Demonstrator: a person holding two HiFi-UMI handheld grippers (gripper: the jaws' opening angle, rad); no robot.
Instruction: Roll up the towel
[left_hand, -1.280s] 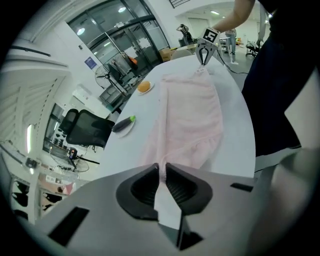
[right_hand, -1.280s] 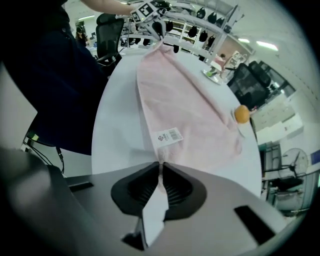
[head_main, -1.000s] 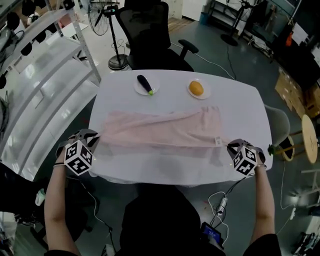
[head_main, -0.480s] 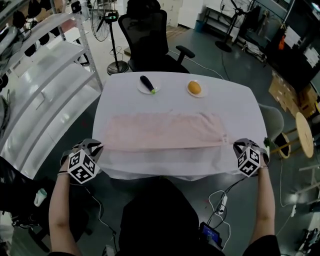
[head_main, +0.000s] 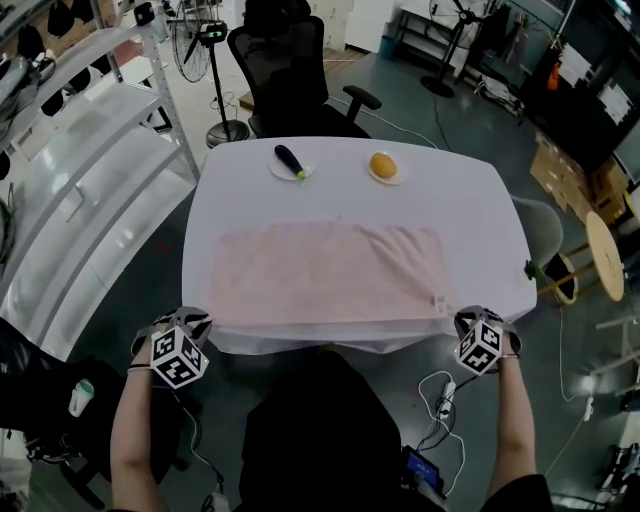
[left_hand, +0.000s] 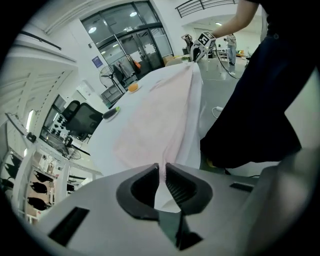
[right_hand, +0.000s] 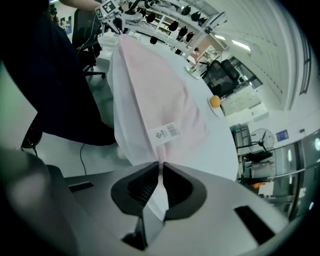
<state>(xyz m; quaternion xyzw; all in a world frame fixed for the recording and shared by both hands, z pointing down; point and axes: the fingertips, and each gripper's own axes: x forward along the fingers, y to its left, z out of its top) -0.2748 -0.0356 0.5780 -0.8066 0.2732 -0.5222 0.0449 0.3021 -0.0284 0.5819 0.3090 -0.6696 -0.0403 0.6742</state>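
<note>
A pale pink towel lies spread flat across the white table, its near edge hanging past the table's front edge. My left gripper is shut on the towel's near left corner, just off the table's front left. In the left gripper view the cloth runs out from between the left gripper pads. My right gripper is shut on the near right corner. In the right gripper view the right gripper pinches the towel just below its white label.
At the table's far side a dark eggplant and an orange each sit on a small white plate. A black office chair stands behind the table, a white metal rack to the left, a wooden stool to the right.
Both grippers have drawn back toward me and sunk, pulling the towel's near edge with them. The folded, rumpled towel now lies spread flat to the table's front edge.
</note>
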